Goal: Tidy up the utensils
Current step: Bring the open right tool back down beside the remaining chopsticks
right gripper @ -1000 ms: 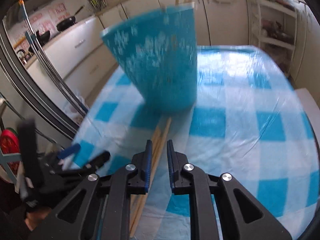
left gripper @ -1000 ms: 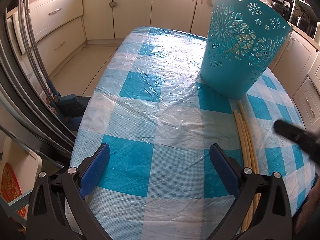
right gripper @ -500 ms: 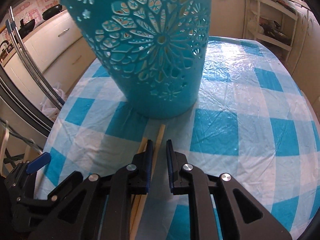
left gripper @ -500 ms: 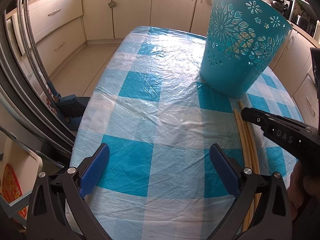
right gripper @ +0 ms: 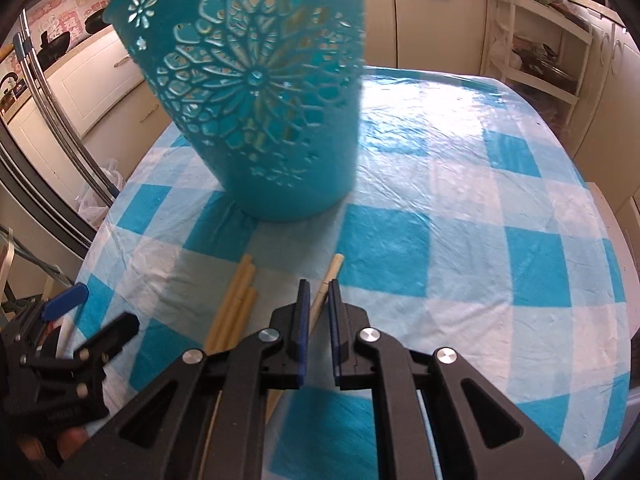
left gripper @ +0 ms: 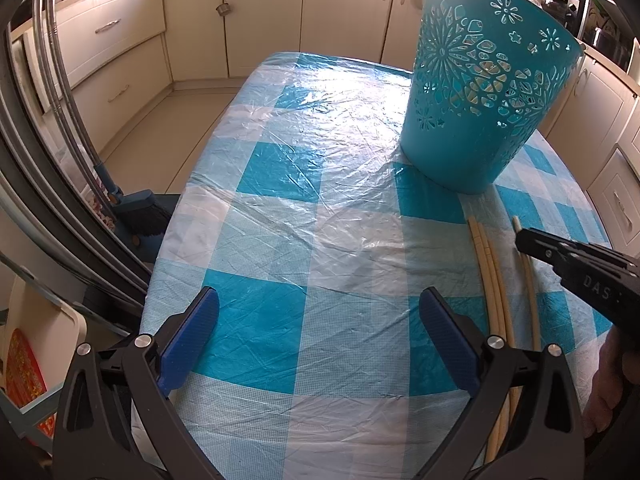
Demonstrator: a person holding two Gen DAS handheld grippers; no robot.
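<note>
A teal cut-out basket (left gripper: 476,100) (right gripper: 260,112) stands upright on the blue-checked tablecloth (left gripper: 312,184). In front of it lie three pale chopsticks (left gripper: 490,276) (right gripper: 240,292) side by side. A single chopstick (left gripper: 530,292) (right gripper: 334,266) lies a little to their right. My right gripper (right gripper: 318,292) (left gripper: 524,240) is low over the cloth and shut on this single chopstick near its far end. My left gripper (left gripper: 320,300) (right gripper: 92,316) hangs wide open over the cloth left of the chopsticks, with nothing between its fingers.
Cream kitchen cabinets (left gripper: 256,20) ring the table. A blue broom head (left gripper: 136,216) leans by the table's left edge. An open shelf unit (right gripper: 540,40) stands beyond the table's far right. The cloth to the right of the basket (right gripper: 480,200) is bare.
My right gripper dropped toward the cloth and its jaws narrowed onto one chopstick, which now lies apart from the other three. The left gripper stayed still.
</note>
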